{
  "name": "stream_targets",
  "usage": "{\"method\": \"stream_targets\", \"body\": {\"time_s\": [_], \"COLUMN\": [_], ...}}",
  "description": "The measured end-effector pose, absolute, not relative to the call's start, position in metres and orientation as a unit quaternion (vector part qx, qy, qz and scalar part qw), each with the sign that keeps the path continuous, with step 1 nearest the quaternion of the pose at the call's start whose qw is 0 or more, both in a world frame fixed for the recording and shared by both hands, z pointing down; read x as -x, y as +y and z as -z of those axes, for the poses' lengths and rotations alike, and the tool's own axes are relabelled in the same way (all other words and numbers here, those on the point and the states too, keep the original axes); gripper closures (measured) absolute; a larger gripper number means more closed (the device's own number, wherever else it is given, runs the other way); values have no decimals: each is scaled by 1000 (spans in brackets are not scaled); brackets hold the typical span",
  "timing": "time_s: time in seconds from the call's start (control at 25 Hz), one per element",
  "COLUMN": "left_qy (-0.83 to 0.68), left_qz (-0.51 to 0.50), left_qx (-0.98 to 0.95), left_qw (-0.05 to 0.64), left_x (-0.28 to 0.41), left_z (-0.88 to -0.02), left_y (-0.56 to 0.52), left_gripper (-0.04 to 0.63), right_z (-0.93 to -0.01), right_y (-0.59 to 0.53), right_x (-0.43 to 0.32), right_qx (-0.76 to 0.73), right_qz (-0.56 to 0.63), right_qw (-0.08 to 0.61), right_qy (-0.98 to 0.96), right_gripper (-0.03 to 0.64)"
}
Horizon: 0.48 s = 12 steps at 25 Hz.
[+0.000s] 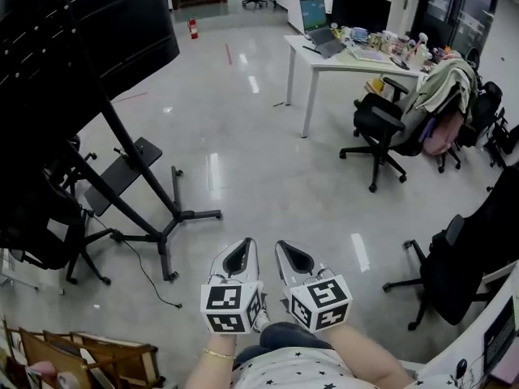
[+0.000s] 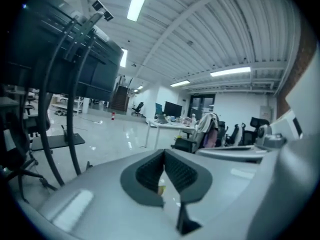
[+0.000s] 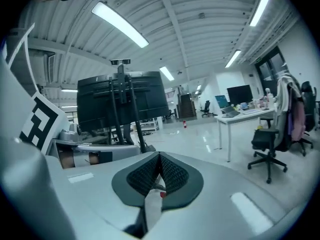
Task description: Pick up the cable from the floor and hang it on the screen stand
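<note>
We've got the left gripper and right gripper side by side, both with jaws pressed together and nothing in them. The cable lies on the floor to their left. It runs diagonally from the stand base, loose end pointing down-right toward us.

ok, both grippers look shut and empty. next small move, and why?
Probably swing the left gripper toward the cable and open its jaws. Both it and the right gripper are shut on nothing; the cable lies on the floor by the screen stand base, on the left gripper's side, not yet hung.
</note>
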<state>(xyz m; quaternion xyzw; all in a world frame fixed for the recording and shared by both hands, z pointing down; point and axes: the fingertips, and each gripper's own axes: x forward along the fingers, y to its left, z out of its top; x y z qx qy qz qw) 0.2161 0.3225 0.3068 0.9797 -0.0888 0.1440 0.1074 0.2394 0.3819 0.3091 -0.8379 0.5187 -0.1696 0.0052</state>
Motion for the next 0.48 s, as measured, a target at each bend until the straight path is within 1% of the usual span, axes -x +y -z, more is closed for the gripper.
{"method": "stream_targets", "body": {"time_s": [0.28, 0.48], "left_qy": [-231, -332], "left_qz": [-116, -99], "left_qx": [-956, -926], "left_qw": [140, 150], "left_x": [-199, -154], "left_z": [-307, -316], "left_y": [181, 102], "left_gripper": [588, 588], "right_z": [-313, -325], "right_y": [235, 146], "right_x": [-235, -208], "right_qx": [755, 686], "right_qz": [179, 185], "right_qw": [-31, -52], "right_qy": [630, 702], "right_gripper": [618, 618]}}
